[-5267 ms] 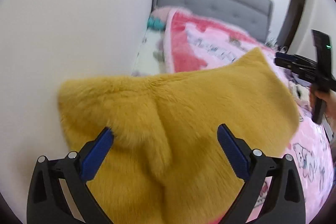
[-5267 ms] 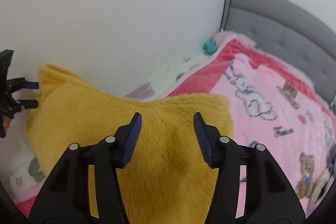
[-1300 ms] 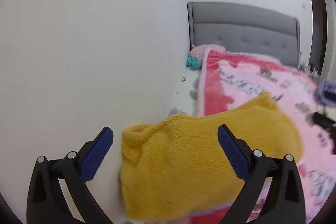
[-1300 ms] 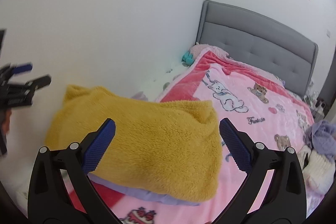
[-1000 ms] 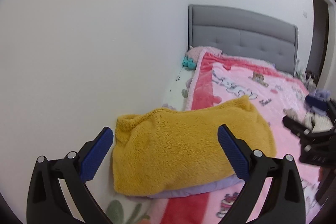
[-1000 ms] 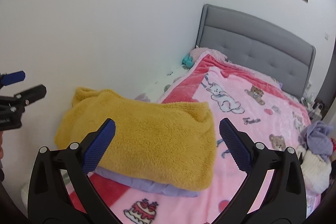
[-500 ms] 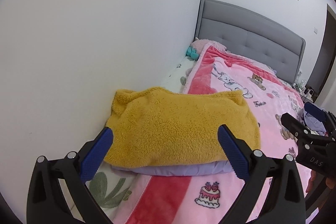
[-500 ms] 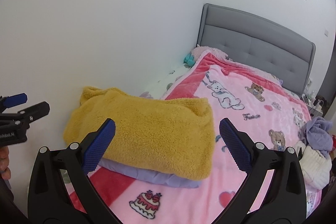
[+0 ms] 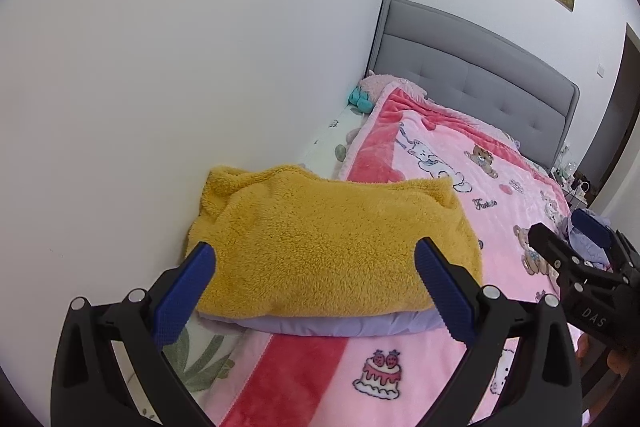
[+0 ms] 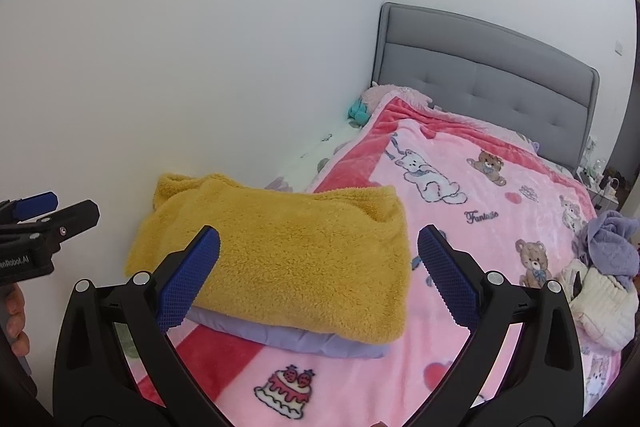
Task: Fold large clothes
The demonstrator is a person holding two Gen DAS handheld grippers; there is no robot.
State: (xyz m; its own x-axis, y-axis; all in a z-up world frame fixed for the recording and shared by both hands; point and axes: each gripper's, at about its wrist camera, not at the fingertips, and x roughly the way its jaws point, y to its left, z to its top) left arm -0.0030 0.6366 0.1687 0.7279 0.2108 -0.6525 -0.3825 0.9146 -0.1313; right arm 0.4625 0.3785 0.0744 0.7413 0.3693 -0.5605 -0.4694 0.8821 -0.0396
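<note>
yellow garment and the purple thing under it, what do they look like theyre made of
The yellow garment looks like thick fleece or sherpa: matte, nubby pile, soft rounded edges. The purple item beneath it looks like a smoother woven or knit cloth with a flat, slight-sheen surface; only its edge shows, so that is less sure.

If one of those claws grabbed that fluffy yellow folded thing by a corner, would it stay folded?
Probably not: the fuzzy yellow folded garment looks soft and floppy, so a corner lift would likely unfold it. Its thick pile should grip well. It may slide off the smooth lavender folded garment beneath.
</note>
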